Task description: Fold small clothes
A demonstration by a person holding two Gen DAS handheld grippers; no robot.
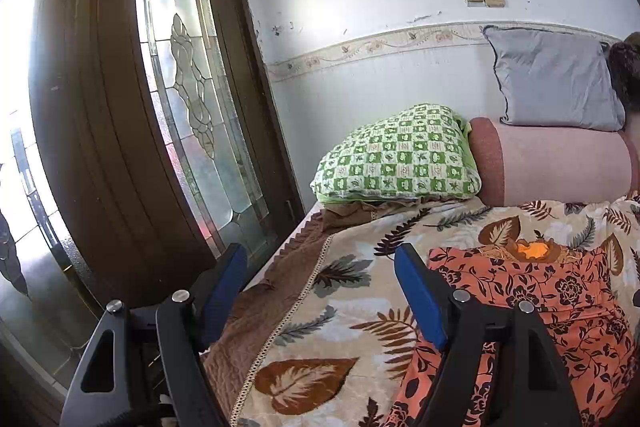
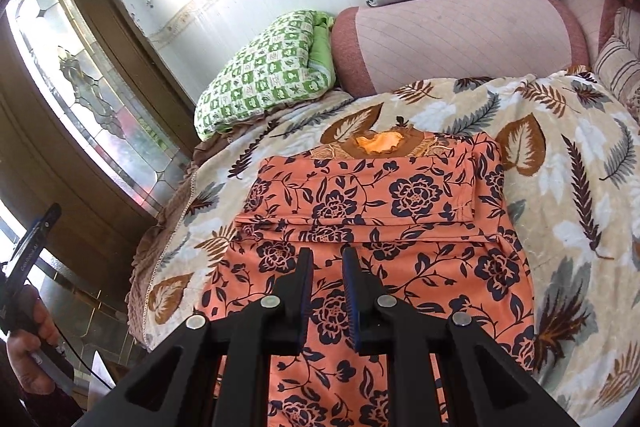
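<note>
Already partly folded, the orange floral garment [image 2: 372, 227] lay on the leaf-print blanket [image 2: 560, 155]. Right gripper [image 2: 326, 287] hovered above it, narrowly parted, empty; left gripper [image 1: 320, 291], wide open, at nine o'clock. Careless pinching risked dragging tucked sleeves loose.

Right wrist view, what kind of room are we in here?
Most likely a bedroom in a home. A bed under a leaf-print blanket carries the orange floral garment, with a green checked pillow and a pink bolster by the wall, and a wooden door with leaded glass alongside.
</note>
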